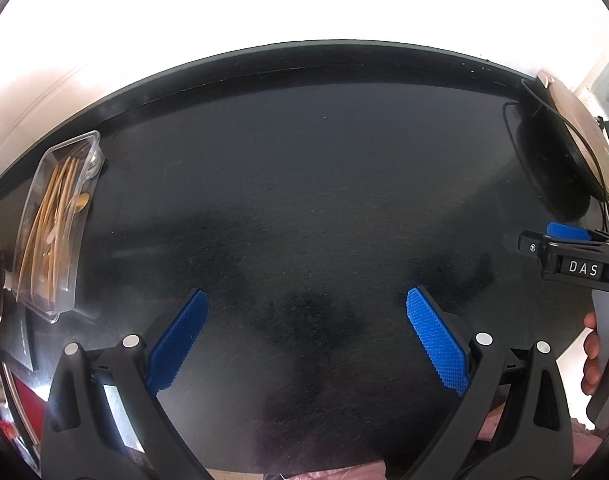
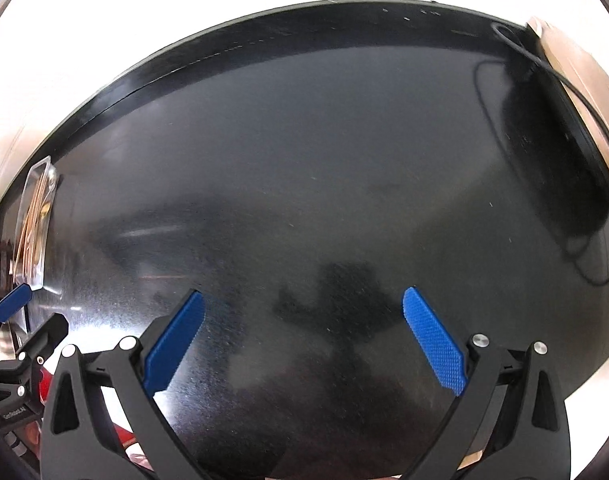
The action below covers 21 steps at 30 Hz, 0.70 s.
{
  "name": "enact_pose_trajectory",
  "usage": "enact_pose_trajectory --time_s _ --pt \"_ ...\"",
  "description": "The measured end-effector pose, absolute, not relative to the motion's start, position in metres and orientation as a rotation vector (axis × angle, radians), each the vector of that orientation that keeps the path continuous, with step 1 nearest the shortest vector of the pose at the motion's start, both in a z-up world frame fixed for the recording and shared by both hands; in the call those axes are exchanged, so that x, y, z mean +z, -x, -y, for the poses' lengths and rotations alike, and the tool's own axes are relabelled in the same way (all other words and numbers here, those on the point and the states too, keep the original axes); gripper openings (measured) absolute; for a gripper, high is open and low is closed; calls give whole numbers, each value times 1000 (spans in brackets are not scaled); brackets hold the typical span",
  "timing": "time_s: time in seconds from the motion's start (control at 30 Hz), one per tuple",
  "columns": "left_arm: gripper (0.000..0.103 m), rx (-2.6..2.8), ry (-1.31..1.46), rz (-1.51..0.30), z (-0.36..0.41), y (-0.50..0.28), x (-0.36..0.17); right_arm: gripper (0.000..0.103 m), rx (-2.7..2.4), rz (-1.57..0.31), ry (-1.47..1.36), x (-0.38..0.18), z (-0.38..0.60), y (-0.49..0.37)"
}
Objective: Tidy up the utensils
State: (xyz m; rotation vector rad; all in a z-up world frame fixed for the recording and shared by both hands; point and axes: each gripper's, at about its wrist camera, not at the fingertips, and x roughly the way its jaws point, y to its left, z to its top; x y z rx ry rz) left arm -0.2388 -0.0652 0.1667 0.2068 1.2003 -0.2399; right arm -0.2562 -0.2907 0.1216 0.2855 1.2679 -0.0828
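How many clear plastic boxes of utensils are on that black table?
1. The clear box sits at the table's far left edge, holding wooden utensils; the right wrist view shows the same one. Others could lie outside the frames.

Utensils in the clear tray (image 1: pixel 52 220) blur together; the right edge crops the round board (image 1: pixel 580 136).

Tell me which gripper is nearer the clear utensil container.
The left gripper. The clear container of wooden utensils lies close on its left, while from the right gripper it sits far off at the table's left edge.
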Motion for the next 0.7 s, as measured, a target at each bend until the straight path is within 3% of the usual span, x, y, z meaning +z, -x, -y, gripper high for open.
enact_pose_trajectory --time_s 0.7 --pt "97 -295 -225 -1209 83 227 172 96 -80 -1245 -263 135 297 251"
